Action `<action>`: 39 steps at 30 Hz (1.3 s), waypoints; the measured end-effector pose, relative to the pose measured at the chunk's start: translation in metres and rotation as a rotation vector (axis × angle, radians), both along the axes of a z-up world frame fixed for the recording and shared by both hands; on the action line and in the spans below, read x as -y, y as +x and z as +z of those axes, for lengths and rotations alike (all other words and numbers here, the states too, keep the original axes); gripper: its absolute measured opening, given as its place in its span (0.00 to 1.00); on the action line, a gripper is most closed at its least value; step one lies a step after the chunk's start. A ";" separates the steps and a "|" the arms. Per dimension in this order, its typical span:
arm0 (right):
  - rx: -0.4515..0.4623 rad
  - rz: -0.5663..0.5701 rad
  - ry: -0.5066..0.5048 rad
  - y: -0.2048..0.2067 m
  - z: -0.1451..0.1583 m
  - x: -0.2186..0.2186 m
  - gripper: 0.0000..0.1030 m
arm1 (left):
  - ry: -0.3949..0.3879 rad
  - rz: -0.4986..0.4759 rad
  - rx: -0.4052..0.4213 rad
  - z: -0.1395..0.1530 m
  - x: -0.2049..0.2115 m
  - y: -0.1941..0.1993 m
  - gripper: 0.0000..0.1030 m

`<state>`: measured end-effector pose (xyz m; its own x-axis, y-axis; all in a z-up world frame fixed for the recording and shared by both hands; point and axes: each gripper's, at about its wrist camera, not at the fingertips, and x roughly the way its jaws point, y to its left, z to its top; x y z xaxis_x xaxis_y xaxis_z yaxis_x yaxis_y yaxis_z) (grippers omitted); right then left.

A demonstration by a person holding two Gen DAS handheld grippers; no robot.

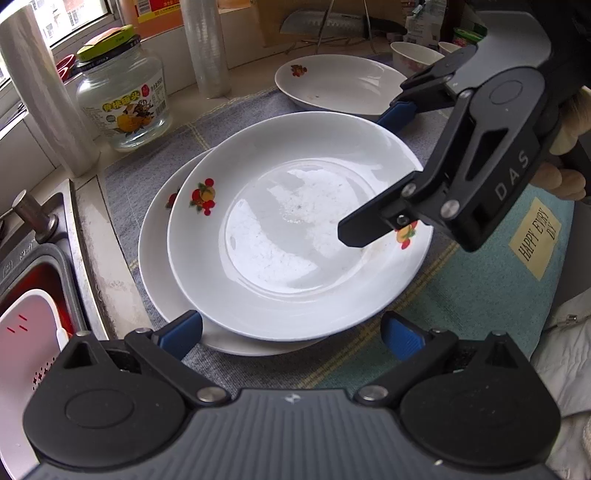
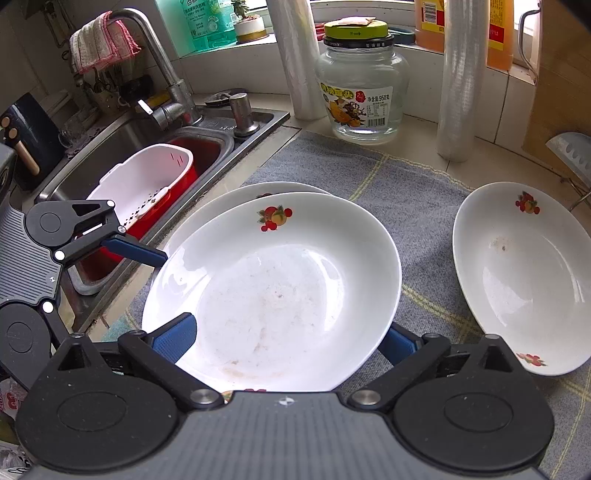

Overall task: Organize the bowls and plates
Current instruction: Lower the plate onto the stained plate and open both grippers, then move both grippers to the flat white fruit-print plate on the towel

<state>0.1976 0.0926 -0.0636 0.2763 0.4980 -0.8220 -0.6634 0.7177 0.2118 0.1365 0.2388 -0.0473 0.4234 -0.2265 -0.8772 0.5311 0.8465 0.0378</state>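
Observation:
A white fruit-print plate [image 1: 295, 236] rests stacked on a second matching plate [image 1: 162, 266] on the grey mat; both also show in the right wrist view, top [image 2: 273, 291] and lower [image 2: 236, 195]. A third matching plate [image 1: 340, 85] lies apart at the back, at right in the right wrist view [image 2: 517, 273]. My left gripper [image 1: 291, 334] is open, fingers either side of the stack's near edge. My right gripper [image 2: 286, 339] is open with its jaws wide around the top plate's rim; its finger [image 1: 369, 221] hovers over that plate.
A glass jar [image 1: 123, 96] and two plastic-wrap rolls [image 1: 207, 44] stand behind the mat. The sink with a white colander [image 2: 144, 184] and tap [image 2: 162, 74] lies left. Small bowls [image 1: 413, 55] and a cleaver [image 1: 321, 24] are at the back. A blue mat [image 1: 480, 288] lies right.

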 end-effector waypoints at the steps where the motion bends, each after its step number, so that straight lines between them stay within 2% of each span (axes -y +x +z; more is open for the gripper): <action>1: 0.001 0.003 -0.003 0.000 -0.001 0.000 1.00 | -0.002 0.005 0.004 0.000 0.000 -0.001 0.99; 17: 0.064 0.015 -0.129 -0.006 0.001 -0.015 1.00 | -0.082 0.115 0.099 0.008 -0.006 -0.021 0.99; 26: 0.235 0.035 -0.187 -0.024 0.004 -0.010 1.00 | -0.138 0.203 0.221 0.013 -0.005 -0.038 0.99; 31: 0.302 -0.040 -0.182 -0.034 0.008 0.012 1.00 | -0.143 0.225 0.301 0.018 0.007 -0.039 0.99; 39: 0.337 -0.207 -0.235 -0.042 0.012 0.065 1.00 | -0.233 0.161 0.326 0.026 0.042 -0.026 0.99</action>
<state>0.1560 0.0273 -0.0512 0.6218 0.2147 -0.7532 -0.5049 0.8451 -0.1759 0.1108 0.1964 -0.0217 0.7158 -0.3113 -0.6251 0.3839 0.9232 -0.0201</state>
